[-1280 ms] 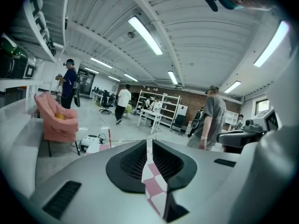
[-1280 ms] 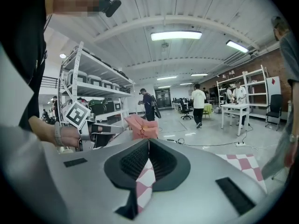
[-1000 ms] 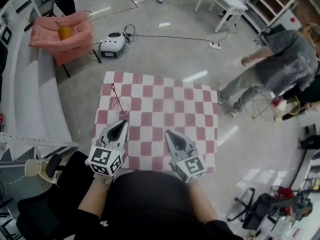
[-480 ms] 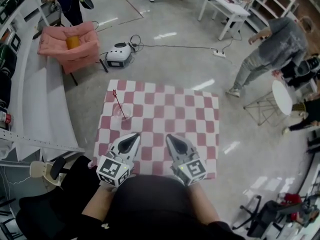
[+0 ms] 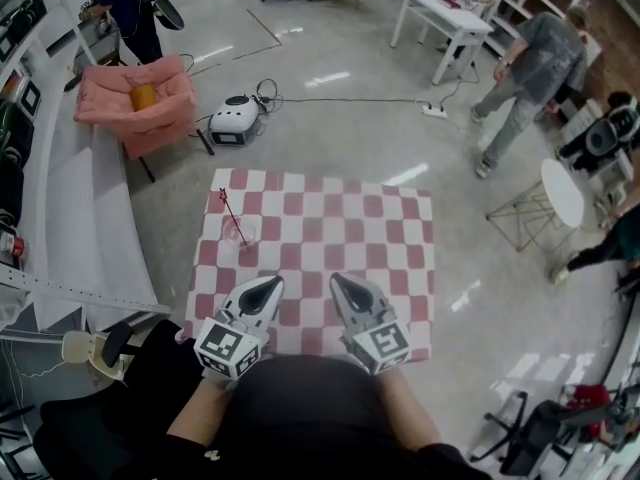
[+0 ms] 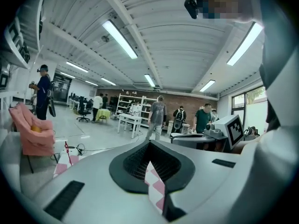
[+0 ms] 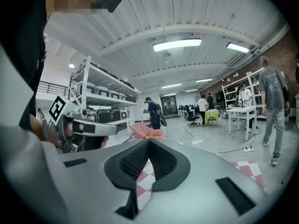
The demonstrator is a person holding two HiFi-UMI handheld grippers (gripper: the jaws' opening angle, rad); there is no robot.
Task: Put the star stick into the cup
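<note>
A thin red star stick (image 5: 230, 213) stands tilted in a small clear cup (image 5: 238, 234) near the left edge of the table (image 5: 350, 223), which has a red-and-white check cloth. The star stick (image 6: 68, 152) also shows small and far in the left gripper view. My left gripper (image 5: 270, 285) hangs over the table's near edge, apart from the cup, its jaws shut on nothing (image 6: 149, 144). Beside it my right gripper (image 5: 337, 281) is level with it, also shut and empty (image 7: 148, 142). Each gripper view shows the other gripper held alongside.
A pink armchair (image 5: 140, 103) and a white machine with cables (image 5: 236, 120) stand on the floor beyond the table. Grey shelving (image 5: 60, 218) runs along the left. A person (image 5: 530, 68) walks at the back right near a white table (image 5: 450, 18) and a round stool (image 5: 562, 193).
Both grippers have drawn back toward the table's near edge. The left one has moved away from the cup and stick. The person at the right has walked farther off.
</note>
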